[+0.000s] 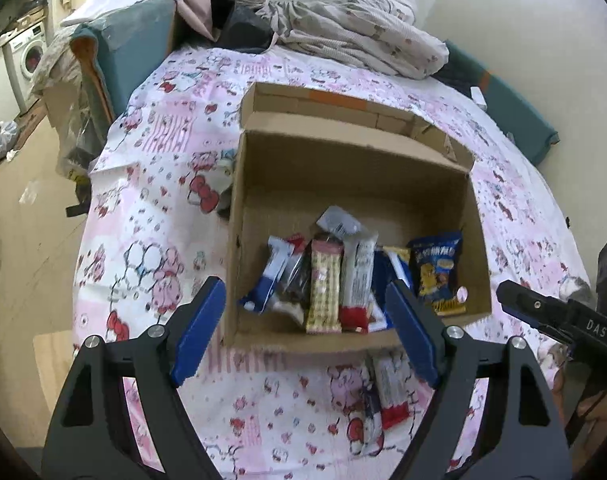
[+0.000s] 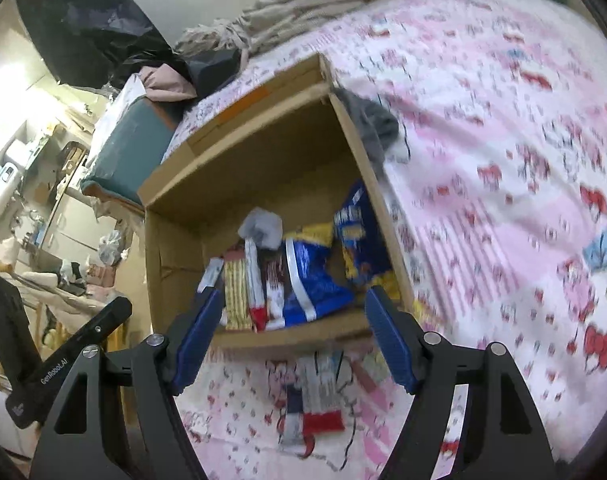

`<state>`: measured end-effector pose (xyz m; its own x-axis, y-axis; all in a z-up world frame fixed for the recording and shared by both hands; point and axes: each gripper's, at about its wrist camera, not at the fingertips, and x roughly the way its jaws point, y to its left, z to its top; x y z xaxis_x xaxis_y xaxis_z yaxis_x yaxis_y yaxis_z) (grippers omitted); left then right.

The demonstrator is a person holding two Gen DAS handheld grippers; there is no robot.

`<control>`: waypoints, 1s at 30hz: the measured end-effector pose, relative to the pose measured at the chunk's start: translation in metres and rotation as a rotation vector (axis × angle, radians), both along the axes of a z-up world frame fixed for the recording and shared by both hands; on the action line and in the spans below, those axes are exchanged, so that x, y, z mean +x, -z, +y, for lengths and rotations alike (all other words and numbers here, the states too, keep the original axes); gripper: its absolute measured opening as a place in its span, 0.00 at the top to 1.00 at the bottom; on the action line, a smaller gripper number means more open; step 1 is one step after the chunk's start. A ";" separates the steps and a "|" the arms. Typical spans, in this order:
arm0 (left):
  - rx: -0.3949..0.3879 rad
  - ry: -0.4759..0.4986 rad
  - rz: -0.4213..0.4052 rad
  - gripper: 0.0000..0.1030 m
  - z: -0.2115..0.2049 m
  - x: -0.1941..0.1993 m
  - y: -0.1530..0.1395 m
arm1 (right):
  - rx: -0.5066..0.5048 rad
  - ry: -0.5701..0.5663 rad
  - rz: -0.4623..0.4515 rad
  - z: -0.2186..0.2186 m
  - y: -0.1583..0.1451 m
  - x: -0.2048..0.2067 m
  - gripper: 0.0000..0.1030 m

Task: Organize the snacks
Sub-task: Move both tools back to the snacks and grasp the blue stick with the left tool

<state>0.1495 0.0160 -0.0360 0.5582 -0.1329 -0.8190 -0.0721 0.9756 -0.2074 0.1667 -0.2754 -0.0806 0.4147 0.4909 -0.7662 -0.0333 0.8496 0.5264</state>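
Currently, two hand-held grippers are hovering over a bed covered by a pink cartoon-print sheet (image 1: 151, 208), where an open cardboard box (image 1: 239, 216) is sitting. Going left to right in the left wrist view: the left gripper (image 1: 305, 316) is spreading its blue pads wide with nothing between them, and they are framing the box's near wall. Inside the box, a row of snack packets is lying side by side against that wall, from a blue-and-white packet (image 1: 273, 276) through a pink-checked bar (image 1: 324, 288) to a blue chip bag (image 1: 439, 270) at the right. Just below the box, on the sheet, two loose snack packets (image 1: 383, 396) are waiting, their long axes running toward the box. Further right, the right gripper (image 2: 289, 334) is likewise standing wide and carrying nothing. From its own view the loose packets (image 2: 315, 400) are lying directly beneath and between its pads, so the right gripper is probably placed about as well as the left for the next pick.
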 end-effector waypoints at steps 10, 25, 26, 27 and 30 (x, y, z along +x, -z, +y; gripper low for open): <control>-0.063 -0.029 0.156 0.23 -0.005 -0.031 0.042 | -0.013 0.078 0.200 -0.021 0.043 -0.037 0.25; -0.039 0.213 0.420 0.57 -0.097 -0.043 0.140 | 0.015 0.183 0.241 -0.057 0.050 -0.046 0.25; -0.032 0.220 0.422 0.57 -0.099 -0.043 0.142 | 0.014 0.181 0.242 -0.056 0.050 -0.045 0.25; -0.026 0.228 0.420 0.59 -0.100 -0.043 0.142 | 0.014 0.180 0.244 -0.055 0.051 -0.044 0.25; -0.006 0.230 0.439 0.88 -0.100 -0.043 0.140 | 0.013 0.173 0.255 -0.051 0.055 -0.041 0.25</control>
